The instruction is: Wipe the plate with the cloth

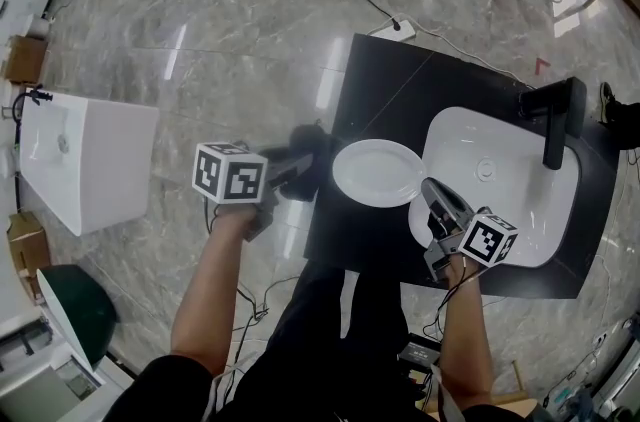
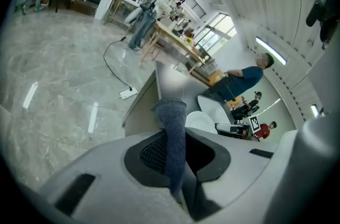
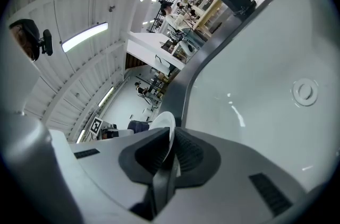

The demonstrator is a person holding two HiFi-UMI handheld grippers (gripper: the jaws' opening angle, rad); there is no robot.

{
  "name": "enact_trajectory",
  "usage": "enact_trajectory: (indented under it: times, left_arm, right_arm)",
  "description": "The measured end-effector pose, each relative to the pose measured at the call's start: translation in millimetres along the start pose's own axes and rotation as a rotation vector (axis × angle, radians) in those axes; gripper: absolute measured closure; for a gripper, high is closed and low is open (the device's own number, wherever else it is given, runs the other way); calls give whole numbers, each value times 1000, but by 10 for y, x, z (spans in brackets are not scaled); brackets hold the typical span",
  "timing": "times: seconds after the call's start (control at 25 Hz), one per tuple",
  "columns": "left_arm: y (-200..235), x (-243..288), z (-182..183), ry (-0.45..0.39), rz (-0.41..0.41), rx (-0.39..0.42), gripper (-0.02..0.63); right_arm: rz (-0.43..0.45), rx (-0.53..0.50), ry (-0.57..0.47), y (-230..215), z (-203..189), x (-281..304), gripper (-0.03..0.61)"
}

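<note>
A round white plate (image 1: 376, 172) hangs over the left part of the black counter (image 1: 400, 90). My right gripper (image 1: 432, 194) is shut on its right rim. In the right gripper view the plate (image 3: 165, 130) shows edge-on, pinched between the jaws. My left gripper (image 1: 291, 173) is just left of the plate, shut on a dark blue-grey cloth (image 1: 306, 157) that bunches at the counter's left edge. The left gripper view has the cloth (image 2: 171, 130) standing up between the jaws, with the plate (image 2: 200, 122) just beyond it. I cannot tell whether cloth and plate touch.
A white sink basin (image 1: 520, 200) is set in the counter on the right, with a black faucet (image 1: 556, 115) behind it. On the marble floor are a power strip (image 1: 392, 30) with cables and a separate white basin (image 1: 90, 160). People stand at tables far off.
</note>
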State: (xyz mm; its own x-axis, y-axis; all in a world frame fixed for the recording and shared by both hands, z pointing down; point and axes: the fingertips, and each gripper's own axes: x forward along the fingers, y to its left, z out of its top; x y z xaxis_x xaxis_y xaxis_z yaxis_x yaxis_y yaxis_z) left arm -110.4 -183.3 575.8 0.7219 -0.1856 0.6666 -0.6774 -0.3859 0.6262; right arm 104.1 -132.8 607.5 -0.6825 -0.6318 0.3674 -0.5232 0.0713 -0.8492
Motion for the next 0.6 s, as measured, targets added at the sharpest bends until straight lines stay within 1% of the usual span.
enact_trajectory:
  times: [0.16,0.28,0.4,0.48,0.56,0.6]
  left_arm:
    - [-36,-166,7,-43,18,41,560]
    - [-174,-190,31,-70,-4,59,560]
    - [-359,-185,101,-119,-50,70,560]
    - [-503,-193,154,-162,-101,67,560]
    - [-639,-204,189,-201,-150,64,560]
    - [-697,-210,193,-214,-165,70,560]
  right_arm:
    - [-6,-12,-4,-7,-4,-7,555]
    - [-1,-26,-11,3,8,-8,555]
    - [13,-34,-33,16,39,-14,555]
    - [17,-36,-49,22,53,-25,552]
    - [17,-34,-65,22,66,-44,543]
    - [16,-32,-72,21,74,-56,523]
